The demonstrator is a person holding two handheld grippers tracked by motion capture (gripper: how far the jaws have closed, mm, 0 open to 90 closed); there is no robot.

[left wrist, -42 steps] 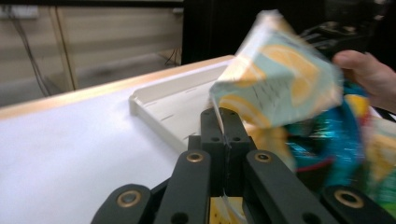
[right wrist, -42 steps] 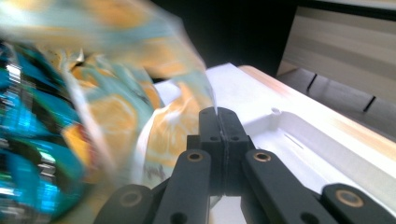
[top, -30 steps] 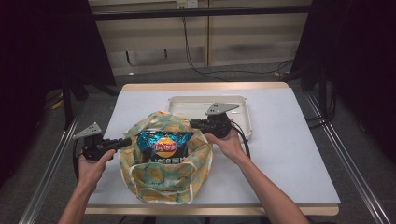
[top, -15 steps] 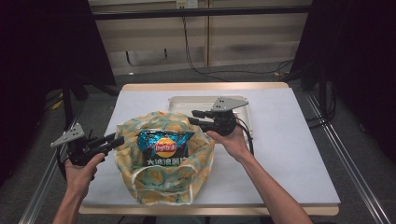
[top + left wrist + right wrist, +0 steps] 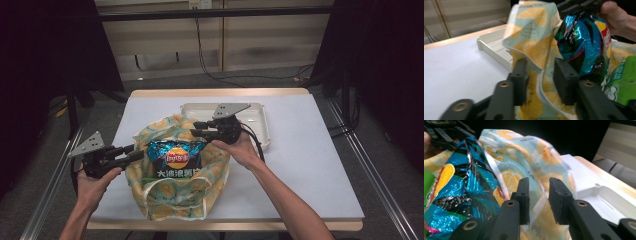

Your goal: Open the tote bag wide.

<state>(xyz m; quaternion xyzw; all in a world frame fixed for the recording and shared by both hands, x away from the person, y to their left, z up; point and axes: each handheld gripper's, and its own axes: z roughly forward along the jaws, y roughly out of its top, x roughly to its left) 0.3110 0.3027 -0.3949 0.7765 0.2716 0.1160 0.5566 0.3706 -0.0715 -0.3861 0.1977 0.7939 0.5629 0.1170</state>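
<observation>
2 hand-held grippers are on the job, 1 at each side of my lemon-print bag (image 5: 175, 200). My left hand-held gripper (image 5: 131, 153) sits at the bag's left rim. Its jaws have just been opening, they now stand a little apart, and the rim cloth hangs loose in the gap without the pads pinching it. My right hand-held gripper (image 5: 196, 128) is up at the bag's far rim, jaws parted about as narrowly; cloth lies between those 2 pads as well, and I see daylight beside it, so no squeeze there. The bag rests on the white surface (image 5: 310, 165), near the front edge, mouth gaping upward. A blue chip packet (image 5: 175, 157) stands upright in that mouth, between my 2 grippers. In the left gripper view a green packet (image 5: 624, 82) shows just beside the blue 1, lower in the bag. Behind the bag lies a cream tray (image 5: 257, 125), close to my right hand (image 5: 240, 150).
</observation>
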